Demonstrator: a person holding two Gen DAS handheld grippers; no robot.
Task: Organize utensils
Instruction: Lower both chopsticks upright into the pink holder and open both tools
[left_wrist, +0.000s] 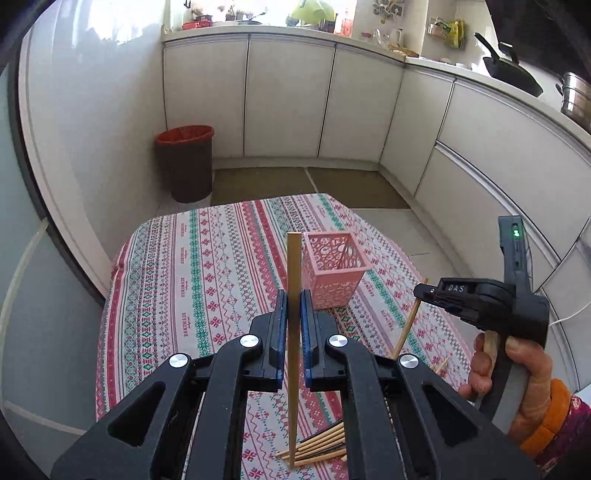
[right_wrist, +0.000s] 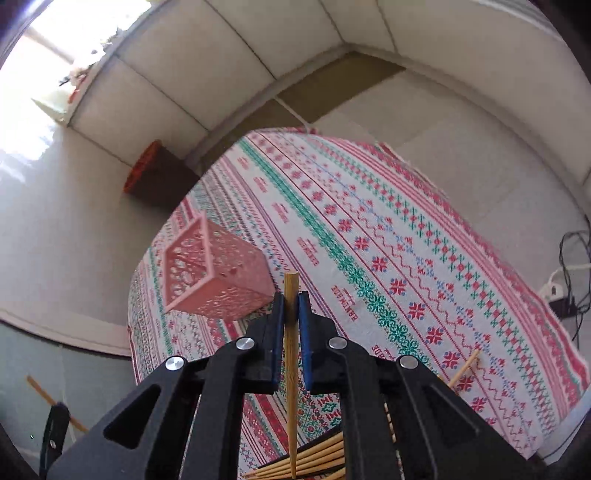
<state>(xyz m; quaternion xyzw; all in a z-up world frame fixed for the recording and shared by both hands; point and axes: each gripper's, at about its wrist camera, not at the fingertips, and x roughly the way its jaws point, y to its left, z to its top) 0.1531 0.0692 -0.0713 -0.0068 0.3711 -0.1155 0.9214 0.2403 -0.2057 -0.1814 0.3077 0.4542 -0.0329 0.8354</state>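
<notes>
Both claws clamped on chopsticks: left claw (left_wrist: 293, 295), right claw (right_wrist: 291, 299). Next: tip into pink holder (left_wrist: 334, 267), frame centre.

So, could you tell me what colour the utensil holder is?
The utensil holder is pink, clearest in the left wrist view.

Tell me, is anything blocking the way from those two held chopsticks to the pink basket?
Nothing visible. The left gripper and right gripper each clamp a chopstick, and only bare tablecloth lies before the open-topped pink basket.
</notes>
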